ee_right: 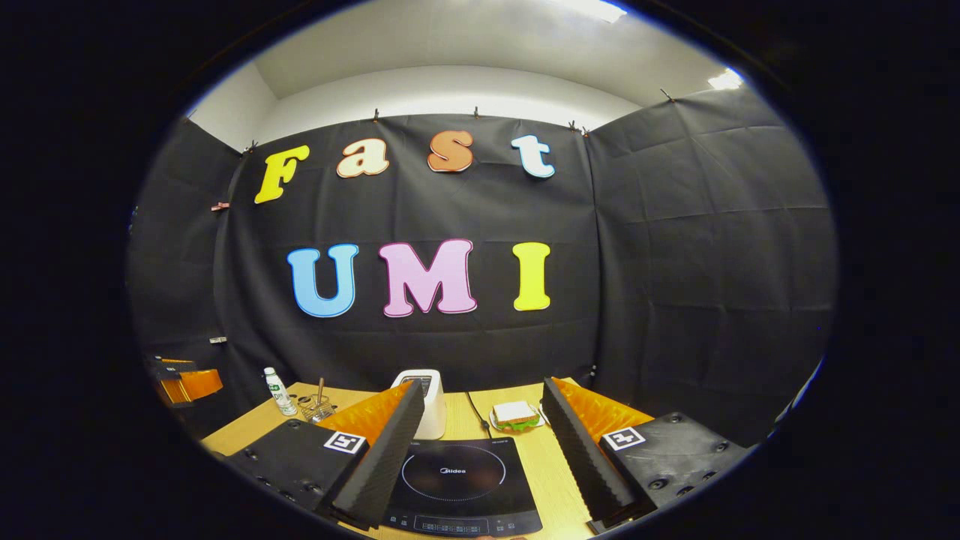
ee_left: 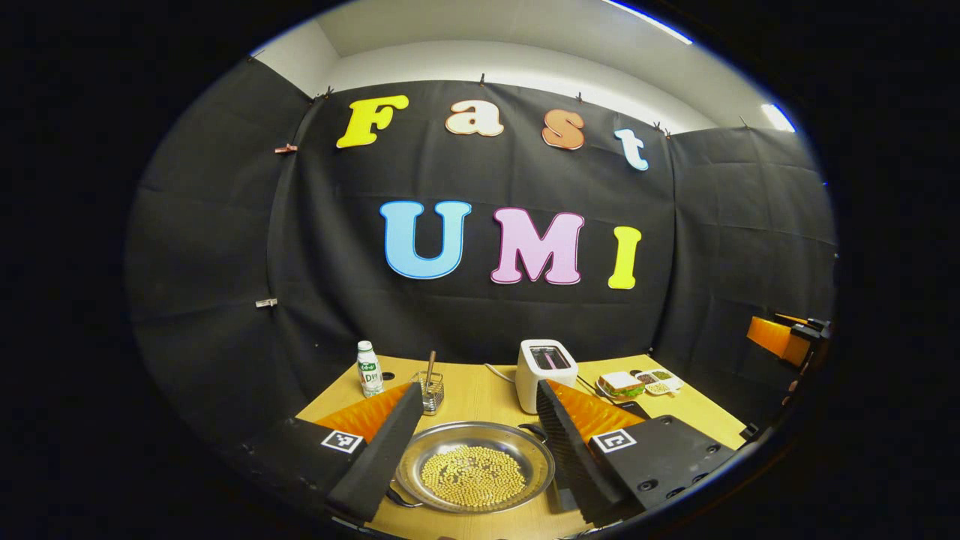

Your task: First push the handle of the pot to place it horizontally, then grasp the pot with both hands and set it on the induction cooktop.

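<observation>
Between the two fingers of the left gripper [ee_left: 474, 431], in the left gripper view, sits the pot [ee_left: 475, 466], a shallow metal pan resting on the wooden surface [ee_left: 480, 390] and holding a layer of small yellow beans [ee_left: 472, 475]. The jaws stand wide apart, one finger to each side of the pot's rim, and they grip nothing; whether either finger touches the rim cannot be told. A dark loop handle [ee_left: 534, 430] shows at the pot's far right edge, close to the right finger, and another curved handle [ee_left: 401, 501] shows at the near left edge, beside the left finger. Behind the pot stand a white toaster [ee_left: 546, 362], a small wire holder [ee_left: 431, 392] with a brown stick upright in it, and a white bottle [ee_left: 368, 368] further left. A sandwich [ee_left: 621, 384] on a plate lies to the right of the toaster, with a little dish of grains [ee_left: 658, 381] just beside it.

Over in the right gripper view, the right gripper [ee_right: 481, 441] hangs above the induction cooktop [ee_right: 459, 484], a black glass slab lying flat on the surface with a ring marked on its top. Its jaws are likewise spread wide and hold nothing, the cooktop framed between the two fingers. The other gripper shows far off at the left edge of that view.
</observation>
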The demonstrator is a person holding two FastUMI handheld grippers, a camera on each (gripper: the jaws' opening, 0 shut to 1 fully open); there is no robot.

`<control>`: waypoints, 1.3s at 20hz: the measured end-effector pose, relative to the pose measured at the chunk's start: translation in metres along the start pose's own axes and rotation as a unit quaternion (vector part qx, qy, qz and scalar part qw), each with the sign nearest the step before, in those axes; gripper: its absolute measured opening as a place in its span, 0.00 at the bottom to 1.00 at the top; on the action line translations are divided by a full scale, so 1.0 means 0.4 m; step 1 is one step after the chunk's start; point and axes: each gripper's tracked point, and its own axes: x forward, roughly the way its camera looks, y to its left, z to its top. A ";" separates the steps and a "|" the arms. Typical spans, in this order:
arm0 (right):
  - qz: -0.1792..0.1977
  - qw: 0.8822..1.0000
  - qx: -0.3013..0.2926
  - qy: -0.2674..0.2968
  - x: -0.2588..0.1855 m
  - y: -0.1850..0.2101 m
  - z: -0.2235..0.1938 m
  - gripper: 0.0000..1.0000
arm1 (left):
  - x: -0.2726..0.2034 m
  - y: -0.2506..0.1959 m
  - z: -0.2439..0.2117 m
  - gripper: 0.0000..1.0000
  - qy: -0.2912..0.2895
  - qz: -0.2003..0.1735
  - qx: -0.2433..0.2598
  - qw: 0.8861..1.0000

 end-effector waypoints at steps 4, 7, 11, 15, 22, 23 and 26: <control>0.001 1.000 -0.002 0.002 0.002 0.007 -0.007 0.99 | 0.003 0.027 -0.018 0.95 0.014 -0.005 -0.002 1.000; -0.001 1.000 -0.001 0.000 0.006 0.011 -0.007 0.99 | 0.003 0.037 -0.044 0.81 0.035 -0.021 -0.012 0.999; -0.004 1.000 -0.003 -0.001 -0.001 0.009 -0.009 0.99 | 0.001 0.074 -0.097 0.57 0.063 -0.012 -0.033 0.997; -0.005 1.000 -0.005 0.008 -0.007 0.010 -0.027 0.98 | -0.002 0.108 -0.154 0.14 0.094 -0.007 -0.053 0.994; 0.000 1.000 -0.007 0.013 -0.016 0.022 -0.035 0.98 | -0.016 0.149 -0.277 0.05 0.156 0.000 -0.103 0.982; 0.000 1.000 -0.006 0.013 -0.018 0.023 -0.035 0.98 | -0.019 0.162 -0.290 0.05 0.160 0.004 -0.098 0.982; 0.001 1.000 -0.006 0.016 -0.023 0.025 -0.041 0.98 | -0.023 0.189 -0.346 0.05 0.183 0.006 -0.085 0.979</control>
